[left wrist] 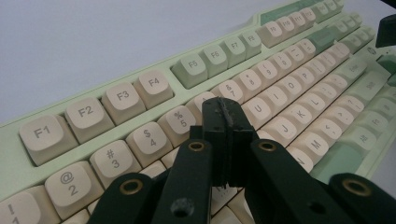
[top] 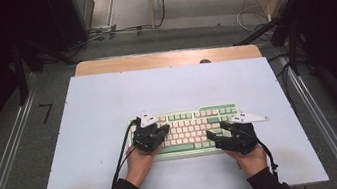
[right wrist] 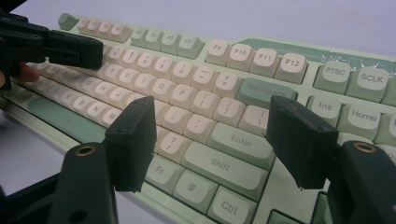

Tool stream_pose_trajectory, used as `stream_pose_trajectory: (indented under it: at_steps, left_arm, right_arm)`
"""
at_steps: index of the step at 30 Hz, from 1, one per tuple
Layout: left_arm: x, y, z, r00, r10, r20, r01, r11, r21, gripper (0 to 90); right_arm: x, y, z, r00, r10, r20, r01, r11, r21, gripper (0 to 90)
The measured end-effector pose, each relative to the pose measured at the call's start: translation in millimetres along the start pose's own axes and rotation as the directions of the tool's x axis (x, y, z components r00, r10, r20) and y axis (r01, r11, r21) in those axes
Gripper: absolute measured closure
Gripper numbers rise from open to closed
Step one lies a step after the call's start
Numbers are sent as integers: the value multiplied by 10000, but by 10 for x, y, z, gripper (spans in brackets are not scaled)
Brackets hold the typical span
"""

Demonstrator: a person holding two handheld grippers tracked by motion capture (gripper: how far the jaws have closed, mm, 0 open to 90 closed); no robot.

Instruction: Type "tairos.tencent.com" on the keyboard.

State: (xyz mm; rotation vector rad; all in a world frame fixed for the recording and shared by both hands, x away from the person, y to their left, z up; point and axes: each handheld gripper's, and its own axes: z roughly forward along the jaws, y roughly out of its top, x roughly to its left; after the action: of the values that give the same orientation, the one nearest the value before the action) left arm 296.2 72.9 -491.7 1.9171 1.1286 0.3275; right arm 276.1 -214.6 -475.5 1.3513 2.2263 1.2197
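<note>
High view: green-and-cream keyboard [top: 189, 130] lies on white bench [top: 108, 113], toward its near edge. Left gripper [top: 161, 130] over keyboard's left half, fingers [left wrist: 218, 122] pressed fully together, holding nothing (tips above the number row). Right gripper [top: 215, 135] at keyboard's right end, fingers [right wrist: 133, 140] spread wide, empty, above Enter/Shift.

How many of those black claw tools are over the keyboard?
2. The left gripper, jaws shut, is above the keyboard's left half; the right gripper, jaws open, hovers at its right front corner.
</note>
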Motion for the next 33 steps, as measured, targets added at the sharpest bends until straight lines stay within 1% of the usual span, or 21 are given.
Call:
stream_pose_trajectory:
  at_steps: [1,3,5,7,10,11,13,14,16,17,19,20,21,23,24,27,29,30,31,33]
  left_arm:
    - [-2,1,2,10000,3,-2,-3,10000,21,900]
    - [-9,-2,23,9999,36,-109,-34,9997,236,900]
    - [-15,4,23,10000,51,-73,-49,9997,248,900]
    - [-16,12,-3,10000,-59,38,59,9999,99,900]
    - [-5,38,-93,9990,-286,343,293,9994,-206,835]
    - [-7,44,-123,9989,-293,375,305,9990,-315,809]
    - [-14,51,-163,9993,-225,297,240,9985,-491,711]
    - [-8,51,-176,9997,-178,195,187,9985,-506,663]
    - [13,45,-191,9997,-188,-169,180,9987,-477,578]
    - [32,40,-196,9991,-308,-294,292,9980,-553,555]
    - [75,37,-216,9977,-601,-298,581,9962,-644,521]
    - [84,36,-231,9974,-688,-227,670,9953,-705,482]
    - [84,35,-247,9978,-617,-226,598,9954,-754,458]
    - [77,29,-287,9985,-378,-384,346,9961,-811,428]
    - [84,21,-310,9985,-366,-419,329,9957,-862,419]
    - [124,-24,-346,9965,-458,-702,384,9940,-1028,420]
    - [156,-30,-360,9961,-623,-631,560,9937,-971,414]
    - [165,-30,-368,9960,-698,-563,643,9935,-944,388]
    - [168,-33,-375,9960,-706,-552,653,9936,-925,374]
    - [161,-44,-403,9956,-617,-700,548,9938,-968,348]
  right_arm:
    - [0,0,0,10000,4,-2,-4,10000,-3,318]
    - [2,-1,0,10000,14,-11,-14,10000,-5,322]
    - [4,-2,3,10000,4,-17,-4,10000,12,322]
    - [8,0,0,10000,0,-32,-1,10000,-16,324]
    - [11,7,-22,10000,35,-48,-36,9999,-141,326]
    - [8,10,-30,10000,38,-46,-39,9999,-161,326]
    - [0,12,-37,10000,71,-39,-72,9998,-203,326]
    - [-5,13,-36,9999,105,-25,-106,9997,-201,326]
    - [-17,16,-37,9999,127,-20,-127,9997,-220,326]
    - [-16,17,-42,9999,159,-25,-160,9996,-247,327]
    - [-13,20,-43,9998,180,-63,-181,9994,-278,327]
    - [-14,21,-39,9999,157,-64,-159,9995,-275,327]
    - [-12,21,-36,9998,169,-94,-172,9995,-262,327]
    - [-7,22,-28,9998,134,-116,-136,9996,-229,327]
    - [-6,22,-22,9998,125,-132,-128,9997,-222,327]
    - [1,21,-12,9998,86,-199,-90,9998,-186,333]
    - [2,24,-8,9998,70,-188,-73,9998,-178,333]
    - [1,26,-7,9998,65,-199,-69,9998,-182,333]
    - [4,29,-6,9998,64,-192,-67,9998,-189,333]
    - [11,34,-7,9998,20,-209,-24,9998,-220,333]
